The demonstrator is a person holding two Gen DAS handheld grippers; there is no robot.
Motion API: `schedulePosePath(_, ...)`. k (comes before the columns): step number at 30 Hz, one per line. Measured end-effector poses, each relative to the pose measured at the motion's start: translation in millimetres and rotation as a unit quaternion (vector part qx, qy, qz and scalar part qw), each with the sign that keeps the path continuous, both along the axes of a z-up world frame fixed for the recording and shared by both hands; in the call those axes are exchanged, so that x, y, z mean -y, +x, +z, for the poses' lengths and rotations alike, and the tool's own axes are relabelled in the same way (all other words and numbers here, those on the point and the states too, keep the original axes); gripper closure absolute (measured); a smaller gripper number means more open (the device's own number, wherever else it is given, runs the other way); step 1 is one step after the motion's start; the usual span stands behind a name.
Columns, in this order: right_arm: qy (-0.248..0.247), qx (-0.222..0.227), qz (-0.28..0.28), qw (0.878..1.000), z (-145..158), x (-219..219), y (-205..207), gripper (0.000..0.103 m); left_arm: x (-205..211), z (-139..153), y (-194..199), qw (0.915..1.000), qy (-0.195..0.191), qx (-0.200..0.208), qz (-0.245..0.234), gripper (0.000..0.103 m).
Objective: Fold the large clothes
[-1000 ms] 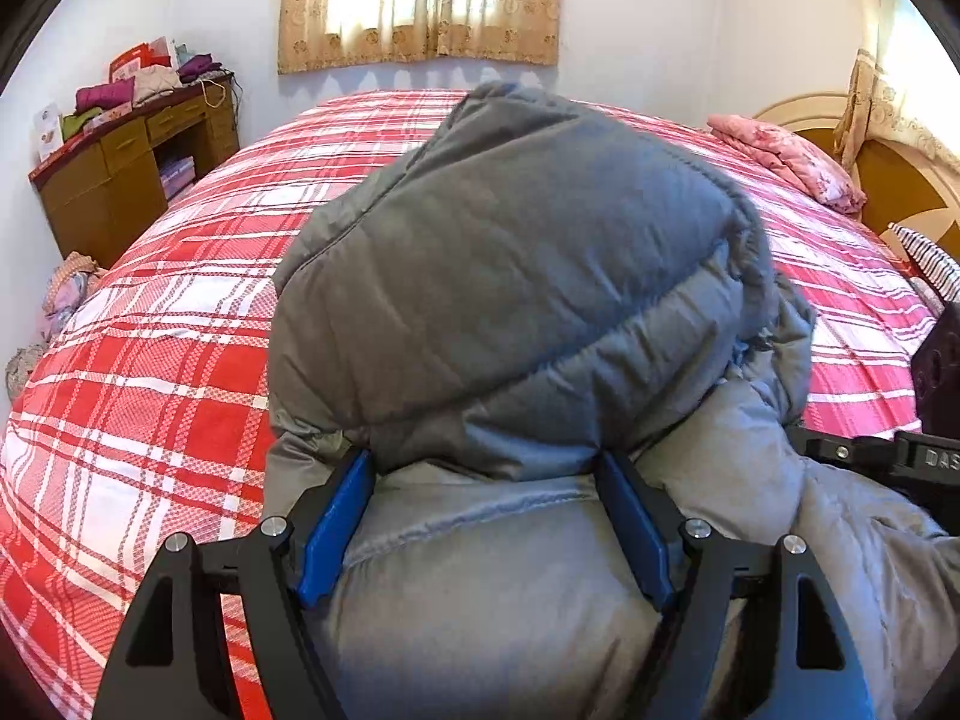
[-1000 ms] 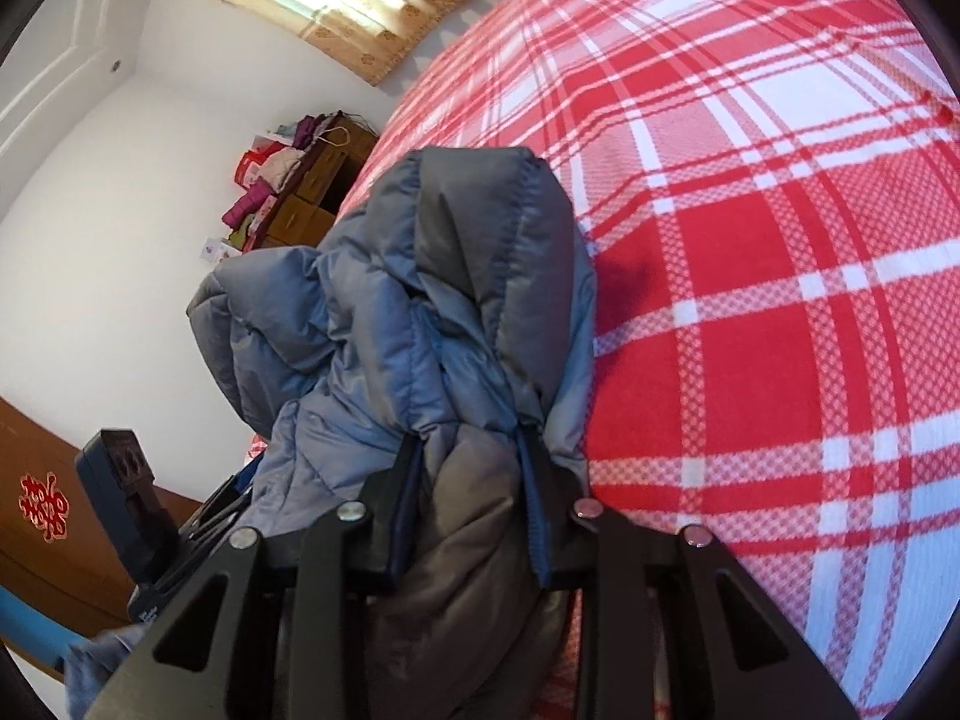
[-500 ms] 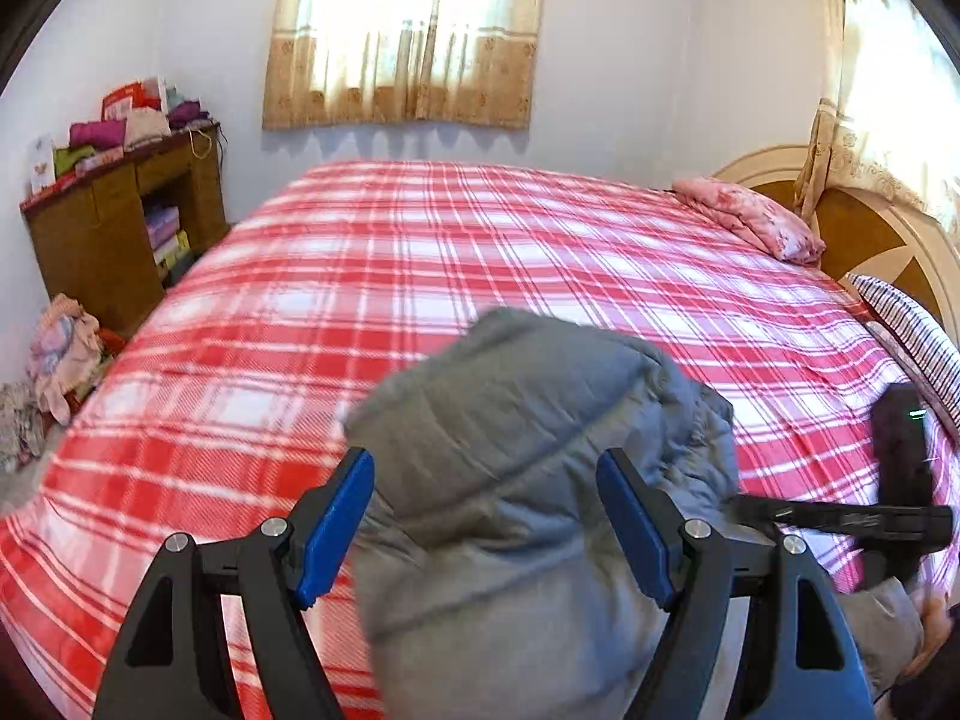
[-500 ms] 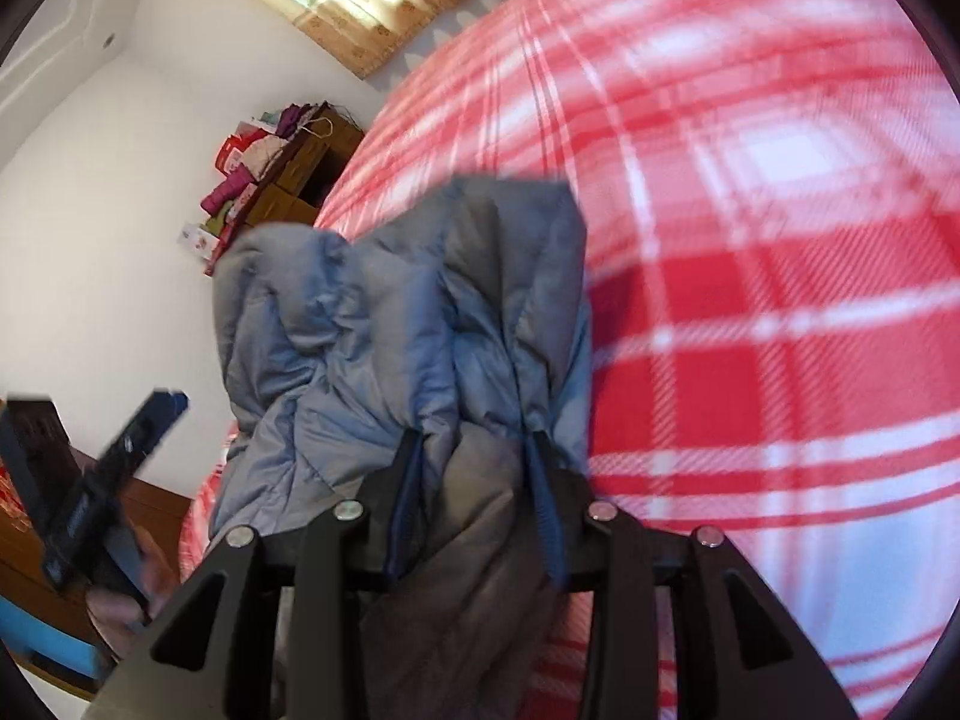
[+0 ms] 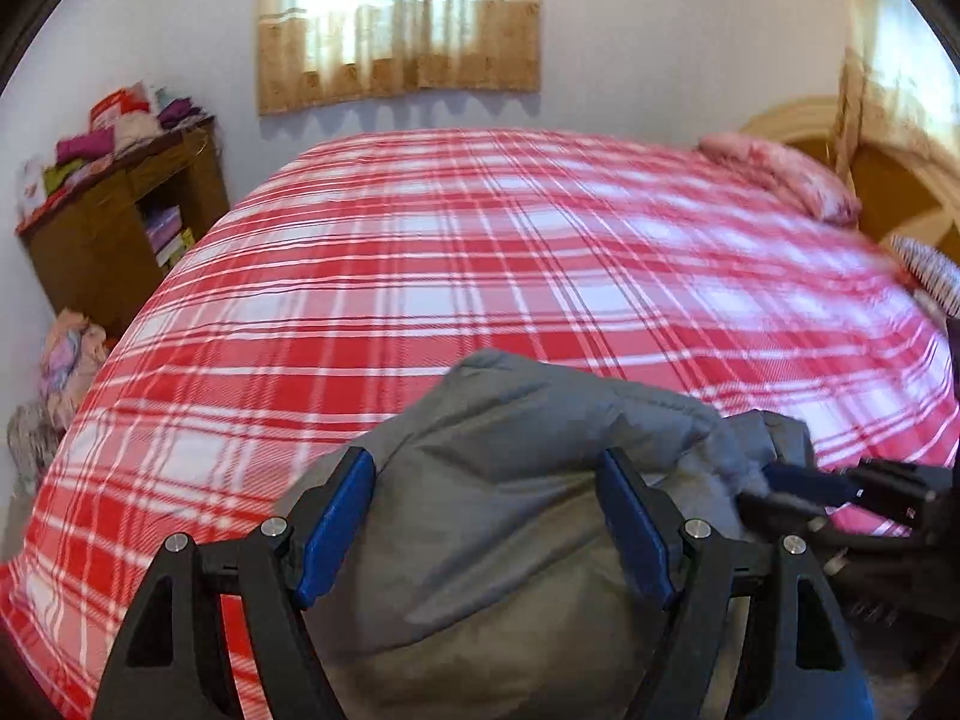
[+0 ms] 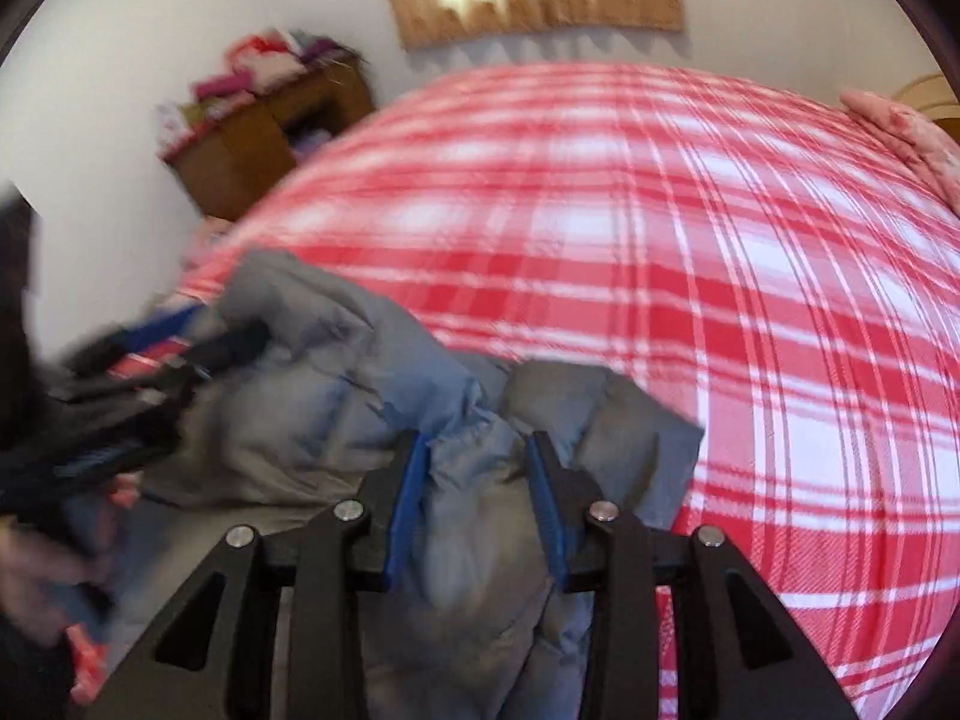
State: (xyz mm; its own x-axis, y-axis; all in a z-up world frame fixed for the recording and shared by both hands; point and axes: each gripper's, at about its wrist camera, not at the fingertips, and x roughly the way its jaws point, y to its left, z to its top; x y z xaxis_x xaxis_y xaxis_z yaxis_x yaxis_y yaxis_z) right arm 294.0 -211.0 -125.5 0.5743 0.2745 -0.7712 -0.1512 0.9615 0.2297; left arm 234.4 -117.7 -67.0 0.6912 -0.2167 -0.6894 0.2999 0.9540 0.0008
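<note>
Grey padded jacket [image 5: 510,480] gripped over the plaid bed [image 5: 480,252]
It is clamped by the left claw [image 5: 486,516] and the right claw [image 6: 477,498].

Backlit window [image 5: 399,12], motion blur, fisheye warp

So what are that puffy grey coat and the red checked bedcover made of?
The grey coat looks like padded, quilted synthetic shell, matte: stitched puffy sections bulge. The bedcover looks like woven cotton or flannel, dull, with a fine weave visible; the fibre itself can't be told.
</note>
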Motion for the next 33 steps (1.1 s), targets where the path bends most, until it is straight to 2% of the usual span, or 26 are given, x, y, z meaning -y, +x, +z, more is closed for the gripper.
schedulePosePath(4, 0.058, 0.006, -0.038, 0.998, -21, 26, -9, 0.066, 20, -21, 6, 0.9995, 0.025, -0.013, -0.011, 0.015)
schedulePosePath(7, 0.058, 0.025, -0.05, 0.997, -24, 25, -14, 0.068, 30, -33, 9, 0.9984, 0.054, -0.01, -0.013, 0.012)
schedulePosePath(11, 0.05, 0.023, -0.051, 0.997, -23, 22, -13, 0.068, 39, -43, 9, 0.9963, 0.085, -0.002, -0.007, 0.012)
schedulePosePath(15, 0.039, 0.02, -0.036, 0.998, -15, 21, -16, 0.067, 37, -39, 8, 0.9953, 0.095, -0.015, -0.017, 0.012)
schedulePosePath(18, 0.036, 0.029, -0.026, 0.999, 13, 31, -41, 0.061, 28, -21, -10, 0.9943, 0.102, -0.011, -0.029, 0.012)
schedulePosePath(22, 0.025, 0.087, 0.009, 0.996, 69, 40, -90, 0.061, -11, 14, -53, 0.9962, 0.079, 0.018, -0.032, 0.012)
schedulePosePath(25, 0.072, 0.094, 0.045, 0.992, 97, 42, -129, 0.058, -39, 24, -83, 0.9977, 0.048, 0.02, -0.044, 0.012)
schedulePosePath(26, 0.081, 0.091, 0.051, 0.991, 98, 40, -138, 0.054, -45, 24, -92, 0.9978, 0.043, 0.021, -0.045, 0.012)
schedulePosePath(29, 0.113, 0.071, 0.061, 0.989, 84, 34, -166, 0.052, -65, 18, -115, 0.9993, 0.019, 0.011, -0.03, 0.012)
schedulePosePath(30, 0.12, 0.055, 0.06, 0.989, 71, 31, -173, 0.052, -70, 15, -119, 0.9996, 0.004, 0.004, -0.029, 0.012)
schedulePosePath(33, 0.1, 0.009, 0.039, 0.994, 29, 22, -178, 0.052, -74, -1, -119, 0.9992, -0.022, -0.026, -0.02, 0.012)
